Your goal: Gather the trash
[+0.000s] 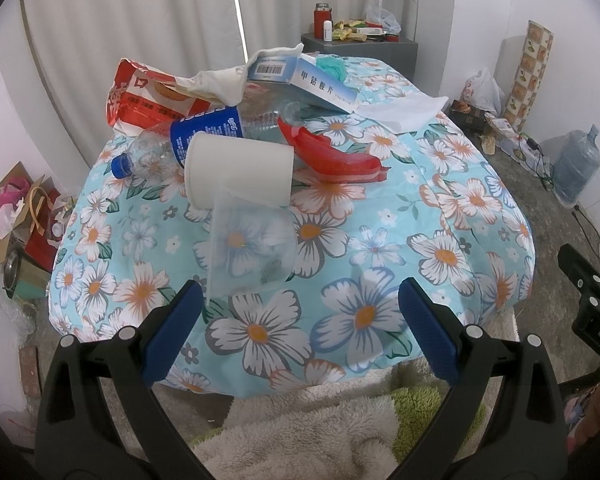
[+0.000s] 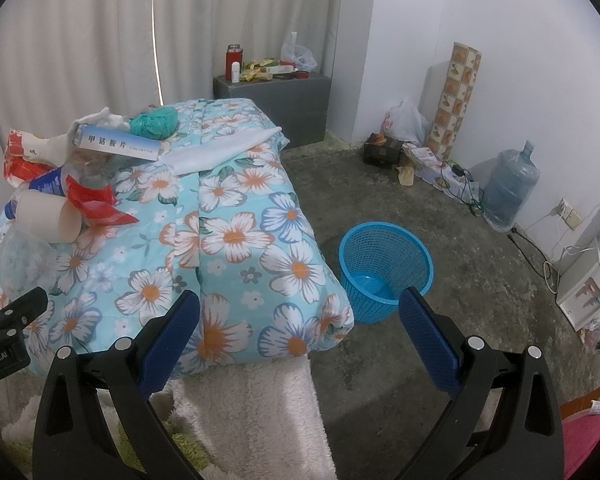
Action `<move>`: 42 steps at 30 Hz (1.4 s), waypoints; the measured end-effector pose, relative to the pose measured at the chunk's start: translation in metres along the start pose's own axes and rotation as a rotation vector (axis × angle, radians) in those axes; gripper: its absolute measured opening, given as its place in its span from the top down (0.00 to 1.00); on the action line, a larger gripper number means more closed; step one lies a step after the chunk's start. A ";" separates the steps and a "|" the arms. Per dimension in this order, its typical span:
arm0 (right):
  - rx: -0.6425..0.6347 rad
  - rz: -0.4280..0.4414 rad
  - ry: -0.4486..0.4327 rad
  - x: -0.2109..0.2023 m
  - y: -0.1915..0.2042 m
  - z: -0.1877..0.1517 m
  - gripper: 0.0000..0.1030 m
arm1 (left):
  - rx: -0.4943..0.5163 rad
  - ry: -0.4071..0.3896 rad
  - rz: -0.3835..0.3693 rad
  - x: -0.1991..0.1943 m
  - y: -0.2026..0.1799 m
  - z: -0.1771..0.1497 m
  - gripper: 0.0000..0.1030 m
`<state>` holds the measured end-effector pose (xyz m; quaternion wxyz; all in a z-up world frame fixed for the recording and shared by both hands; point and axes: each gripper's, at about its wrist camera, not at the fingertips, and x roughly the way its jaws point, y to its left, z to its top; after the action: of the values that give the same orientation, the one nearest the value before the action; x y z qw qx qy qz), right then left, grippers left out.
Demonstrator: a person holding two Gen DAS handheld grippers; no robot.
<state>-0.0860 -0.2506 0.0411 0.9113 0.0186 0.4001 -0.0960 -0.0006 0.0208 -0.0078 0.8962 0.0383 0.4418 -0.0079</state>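
A trash pile lies on the floral cloth (image 1: 380, 240): a white paper cup (image 1: 240, 172) on its side, a clear plastic cup (image 1: 248, 252) nearest me, a blue-label plastic bottle (image 1: 172, 144), a red wrapper (image 1: 332, 156), a red snack bag (image 1: 140, 96), a white-blue medicine box (image 1: 312, 80), crumpled tissue (image 1: 220, 80) and a white sheet (image 1: 404, 108). My left gripper (image 1: 300, 308) is open, just short of the clear cup. My right gripper (image 2: 300, 320) is open and empty over the table's near edge, left of the blue basket (image 2: 384, 268) on the floor.
A grey cabinet (image 2: 276, 96) with bottles and packets stands behind the table. A water jug (image 2: 508, 188), bags, cables and a patterned roll (image 2: 456, 96) line the right wall. Boxes and paper clutter (image 1: 16, 220) lie left. A fluffy rug (image 2: 252, 412) is below.
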 end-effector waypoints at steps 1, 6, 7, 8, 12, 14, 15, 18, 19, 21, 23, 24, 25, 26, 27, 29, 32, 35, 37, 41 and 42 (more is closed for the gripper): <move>0.001 0.000 0.001 0.000 -0.001 0.000 0.06 | -0.001 0.000 0.000 0.000 0.001 0.000 0.09; 0.001 0.001 0.004 0.000 0.003 0.000 0.06 | 0.000 0.002 0.001 0.000 -0.001 0.000 0.09; 0.001 0.001 0.003 0.000 0.002 0.000 0.06 | -0.001 0.001 0.001 0.000 -0.002 0.001 0.09; 0.002 0.001 0.003 0.001 0.001 0.000 0.06 | 0.000 0.004 -0.003 0.001 0.000 0.000 0.09; 0.006 0.010 0.008 0.001 0.006 -0.001 0.06 | -0.005 -0.007 -0.016 0.003 0.003 -0.001 0.09; 0.010 0.024 0.007 0.000 0.012 -0.001 0.06 | -0.009 -0.022 -0.039 0.001 0.005 -0.003 0.09; 0.011 0.031 0.005 0.001 0.013 -0.001 0.06 | -0.008 -0.030 -0.051 0.000 0.005 -0.004 0.09; 0.015 0.053 -0.005 0.000 0.015 0.003 0.06 | 0.004 -0.072 -0.105 -0.009 0.012 -0.005 0.09; 0.016 0.057 -0.005 0.001 0.011 0.005 0.06 | 0.003 -0.101 -0.117 -0.014 0.019 -0.006 0.09; 0.014 0.077 -0.021 -0.001 0.015 0.011 0.06 | -0.008 -0.151 -0.151 -0.022 0.032 -0.006 0.09; 0.008 0.089 -0.030 0.000 0.018 0.015 0.06 | -0.036 -0.187 -0.167 -0.026 0.049 -0.007 0.09; 0.003 0.097 -0.035 0.001 0.021 0.018 0.06 | -0.061 -0.199 -0.177 -0.026 0.061 -0.010 0.09; -0.007 0.120 -0.047 0.001 0.028 0.024 0.06 | -0.092 -0.205 -0.201 -0.024 0.073 -0.012 0.09; -0.014 0.135 -0.054 0.001 0.033 0.028 0.06 | -0.114 -0.205 -0.227 -0.023 0.081 -0.014 0.09; -0.030 0.174 -0.063 0.001 0.044 0.036 0.06 | -0.144 -0.203 -0.273 -0.020 0.092 -0.016 0.09; -0.049 0.237 -0.067 0.001 0.061 0.047 0.06 | -0.237 -0.200 -0.365 -0.016 0.115 -0.023 0.09; -0.063 0.386 -0.051 0.002 0.090 0.069 0.06 | -0.311 -0.183 -0.409 -0.010 0.139 -0.027 0.09; -0.117 0.520 -0.034 0.003 0.128 0.087 0.07 | -0.363 -0.185 -0.346 -0.007 0.160 -0.028 0.09; -0.179 0.618 0.000 0.008 0.162 0.097 0.11 | -0.403 -0.183 -0.326 -0.006 0.171 -0.031 0.09; -0.309 0.689 0.093 0.025 0.229 0.109 0.30 | -0.422 -0.188 -0.349 -0.006 0.181 -0.034 0.09; -0.323 0.700 0.116 0.030 0.241 0.111 0.33 | -0.407 -0.192 -0.354 -0.007 0.180 -0.034 0.09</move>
<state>0.0604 -0.0313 0.0843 0.8560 0.0157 0.4302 0.2863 -0.0226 0.2022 -0.0120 0.9079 -0.2213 0.3470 -0.0790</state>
